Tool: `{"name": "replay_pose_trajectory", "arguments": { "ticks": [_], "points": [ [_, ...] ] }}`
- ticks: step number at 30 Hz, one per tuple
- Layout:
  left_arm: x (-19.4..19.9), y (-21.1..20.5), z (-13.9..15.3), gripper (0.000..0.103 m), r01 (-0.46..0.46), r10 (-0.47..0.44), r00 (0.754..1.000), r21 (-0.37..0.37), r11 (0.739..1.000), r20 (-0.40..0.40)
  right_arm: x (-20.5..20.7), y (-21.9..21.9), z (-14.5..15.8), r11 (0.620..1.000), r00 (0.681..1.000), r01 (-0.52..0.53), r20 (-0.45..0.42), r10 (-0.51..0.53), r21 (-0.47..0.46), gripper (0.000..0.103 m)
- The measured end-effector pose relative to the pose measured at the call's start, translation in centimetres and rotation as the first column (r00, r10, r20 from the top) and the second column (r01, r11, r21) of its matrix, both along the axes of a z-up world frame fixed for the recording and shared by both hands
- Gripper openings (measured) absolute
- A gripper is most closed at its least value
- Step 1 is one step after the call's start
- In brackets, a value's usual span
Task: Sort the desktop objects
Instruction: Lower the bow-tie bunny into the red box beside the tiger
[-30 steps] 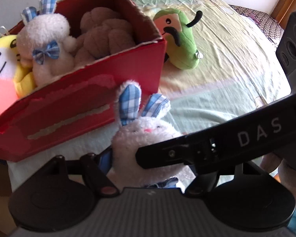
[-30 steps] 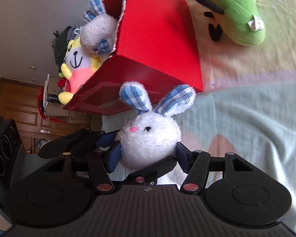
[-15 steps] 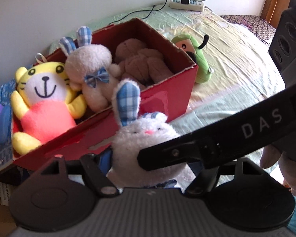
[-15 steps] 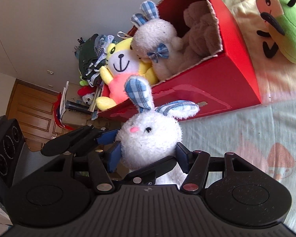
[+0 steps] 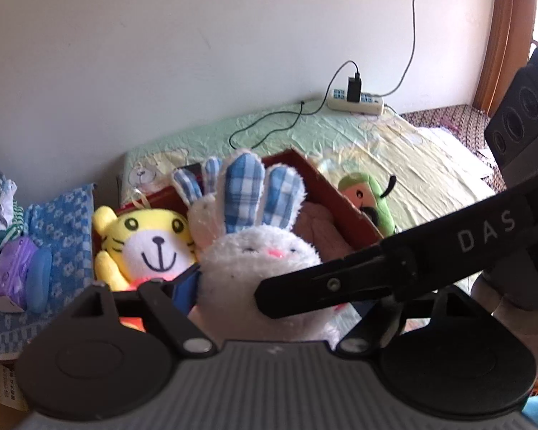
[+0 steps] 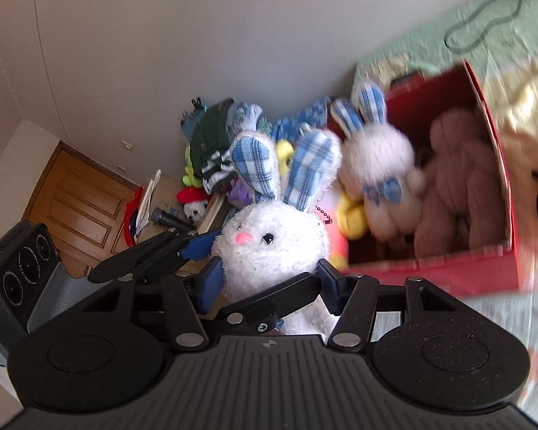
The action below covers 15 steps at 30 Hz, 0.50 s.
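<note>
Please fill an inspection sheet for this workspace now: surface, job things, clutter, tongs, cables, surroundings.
Surface: bed with pale green and yellow sheet.
Job things: white plush rabbit with blue checked ears held up by both tongs; red cardboard box holds a second rabbit, yellow plush tiger, brown plush; green plush lies behind the box.
Clutter: clothes and toys heap.
Tongs: left tongs opening, right tongs closing, rabbit between both.
Cables: white power strip, black cord on sheet.
Surroundings: white wall, wooden door.
</note>
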<state>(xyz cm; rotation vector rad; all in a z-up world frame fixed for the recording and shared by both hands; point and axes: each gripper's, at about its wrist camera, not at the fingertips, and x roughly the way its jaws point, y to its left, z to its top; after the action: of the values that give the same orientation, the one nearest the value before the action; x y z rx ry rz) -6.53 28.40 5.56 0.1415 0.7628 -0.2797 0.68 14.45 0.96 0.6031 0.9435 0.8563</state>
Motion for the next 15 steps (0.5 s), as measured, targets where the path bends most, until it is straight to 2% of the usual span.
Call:
{"name": "replay_pose_trajectory", "arguments": {
  "ticks": [4,8,12,15],
  "points": [
    [2.2,0.8,1.0,0.082,-0.029,0.033,0.997,-0.050,0.998,0.074,2.0,0.6,1.8,0.999,0.994,0.043,0.103,-0.040,-0.025,0.058],
    [4.2,1.5,0.3,0.082,-0.054,0.069,0.991,-0.131,0.990,0.113,3.6,1.1,1.9,0.994,0.977,0.083,0.200,-0.066,-0.076,0.058],
    [5.9,2.1,-2.3,0.083,-0.077,0.095,0.992,-0.192,0.978,0.085,4.6,1.8,-0.3,0.987,0.965,0.094,0.256,-0.059,-0.129,0.058],
    [6.2,2.1,-4.6,0.083,-0.087,0.102,0.991,-0.168,0.982,0.084,5.0,1.9,-2.7,0.988,0.965,0.086,0.257,-0.051,-0.128,0.058]
  ]
}}
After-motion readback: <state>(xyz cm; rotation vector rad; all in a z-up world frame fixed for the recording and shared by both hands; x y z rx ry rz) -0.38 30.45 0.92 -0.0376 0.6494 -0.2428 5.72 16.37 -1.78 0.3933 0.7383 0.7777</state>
